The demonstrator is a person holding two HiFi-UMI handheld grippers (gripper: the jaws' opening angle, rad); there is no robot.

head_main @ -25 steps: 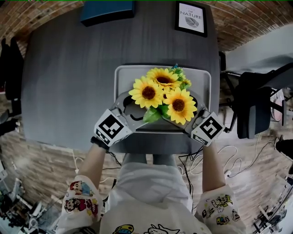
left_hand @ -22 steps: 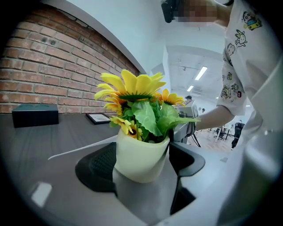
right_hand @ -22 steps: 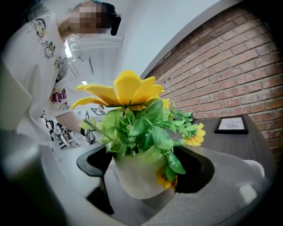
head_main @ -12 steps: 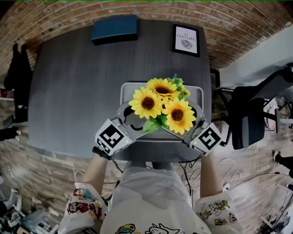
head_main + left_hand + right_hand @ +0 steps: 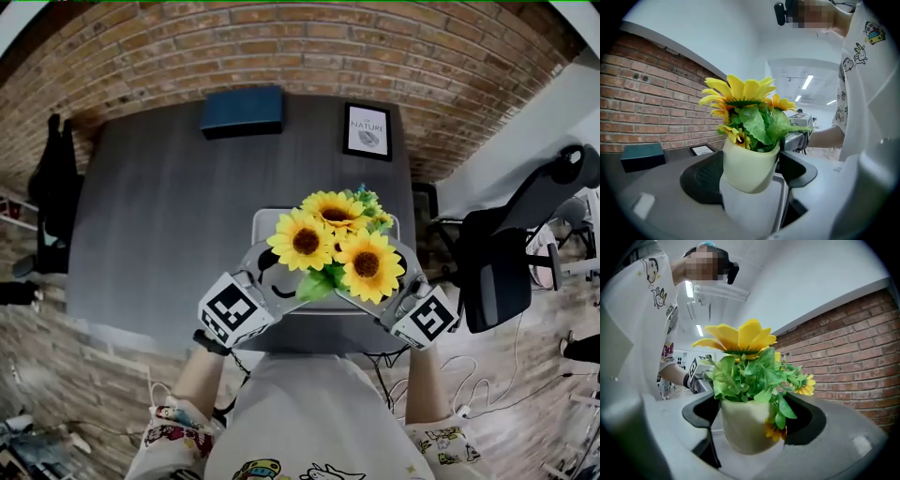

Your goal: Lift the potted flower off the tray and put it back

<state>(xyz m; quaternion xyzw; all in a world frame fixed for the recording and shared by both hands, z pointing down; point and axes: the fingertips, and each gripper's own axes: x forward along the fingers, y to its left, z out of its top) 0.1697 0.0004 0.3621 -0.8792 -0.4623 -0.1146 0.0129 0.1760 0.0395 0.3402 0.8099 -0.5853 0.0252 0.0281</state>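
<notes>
Yellow sunflowers (image 5: pixel 336 246) in a cream pot (image 5: pixel 749 164) hang in the air above the grey tray (image 5: pixel 267 221), which lies at the near edge of the dark table (image 5: pixel 159 206). My left gripper (image 5: pixel 270 269) holds the pot from the left, its black jaws against both sides of the pot (image 5: pixel 743 430). My right gripper (image 5: pixel 382 281) grips it from the right in the same way. In the head view the blooms hide the pot. The left gripper (image 5: pixel 750 174) and right gripper (image 5: pixel 752 427) each see the pot between their jaws.
A dark blue box (image 5: pixel 242 111) and a framed print (image 5: pixel 367 131) stand at the table's far edge, against a brick wall (image 5: pixel 300 42). A black office chair (image 5: pixel 497 272) is close on the right. Cables lie on the floor beside me.
The table and tray look smaller and farther away than a second ago, while the flowers and both grippers stay near the camera: the pot has gone up from the tray.
</notes>
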